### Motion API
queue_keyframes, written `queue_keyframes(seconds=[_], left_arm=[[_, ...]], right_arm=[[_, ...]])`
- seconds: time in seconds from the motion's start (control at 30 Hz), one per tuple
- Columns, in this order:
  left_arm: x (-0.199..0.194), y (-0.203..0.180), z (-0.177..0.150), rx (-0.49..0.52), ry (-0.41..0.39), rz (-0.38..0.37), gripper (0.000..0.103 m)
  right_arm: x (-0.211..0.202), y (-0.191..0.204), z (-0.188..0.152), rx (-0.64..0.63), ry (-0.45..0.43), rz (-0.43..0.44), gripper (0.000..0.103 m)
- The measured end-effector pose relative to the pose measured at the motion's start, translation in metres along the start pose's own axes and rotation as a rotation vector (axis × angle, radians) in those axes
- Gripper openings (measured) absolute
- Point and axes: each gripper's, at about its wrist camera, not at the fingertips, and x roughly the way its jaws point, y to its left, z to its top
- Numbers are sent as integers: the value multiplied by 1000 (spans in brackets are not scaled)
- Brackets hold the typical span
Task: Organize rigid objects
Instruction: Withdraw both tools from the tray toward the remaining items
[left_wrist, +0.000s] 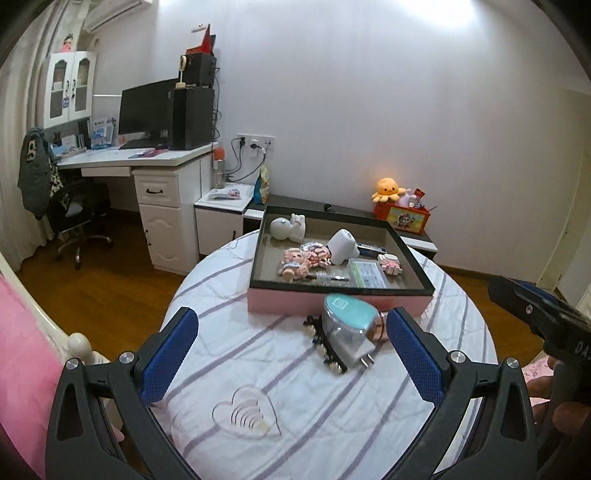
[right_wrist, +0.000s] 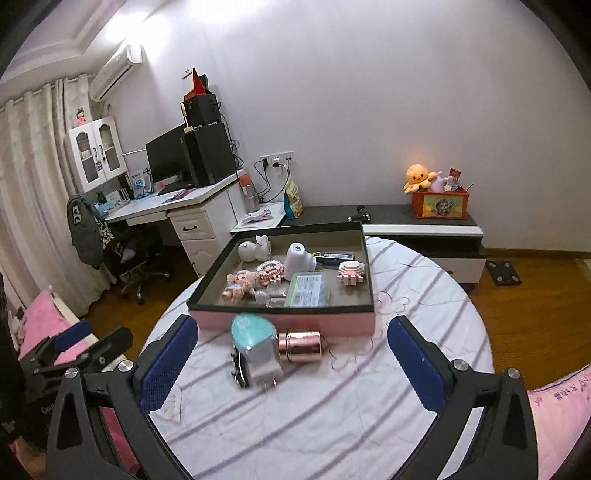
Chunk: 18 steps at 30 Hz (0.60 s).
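Pink box (left_wrist: 334, 304) with dark walls, sitting on the round table under a striped cloth (left_wrist: 295, 398). Full of small stuff already: a white round toy (left_wrist: 288, 227), a little doll (left_wrist: 295, 260), a white cup shape (left_wrist: 341, 245), a clear case with a label (left_wrist: 367, 273), a small block toy (right_wrist: 351, 274).

Three things left out, right in front of the box wall: a plug with a teal top (left_wrist: 345, 332), a shiny pink can (right_wrist: 299, 341) lying on its side next to it, and a black hair clip (left_wrist: 325, 349) tucked under the plug. All three bunched up and touching.

Left gripper (left_wrist: 293, 354) spread wide, nothing between the blue pads, hanging near the plug. Right gripper (right_wrist: 291, 363) spread wide too, also empty, aimed at the same little pile.

Trouble that might come:
- Can on its side, so likely to roll off across the cloth with one bump.
- Plug and clip stuck together, so grabbing one may drag the other along or flip it.
- Shiny can, maybe slippery between the pads.
- Both grippers close to one spot, so maybe a bang between them.
- Box quite full, so a drop on top of the doll or the case could knock things about.
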Motion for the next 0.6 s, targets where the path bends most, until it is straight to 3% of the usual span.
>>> queue_keyframes(seconds=[0.27, 0.6], left_arm=[[-20, 1, -24, 3, 17, 6, 103], [-24, -3, -30, 8, 17, 10, 103]], right_arm=[[-19, -4, -34, 6, 33, -7, 103], [-17, -10, -37, 20, 42, -15, 103]])
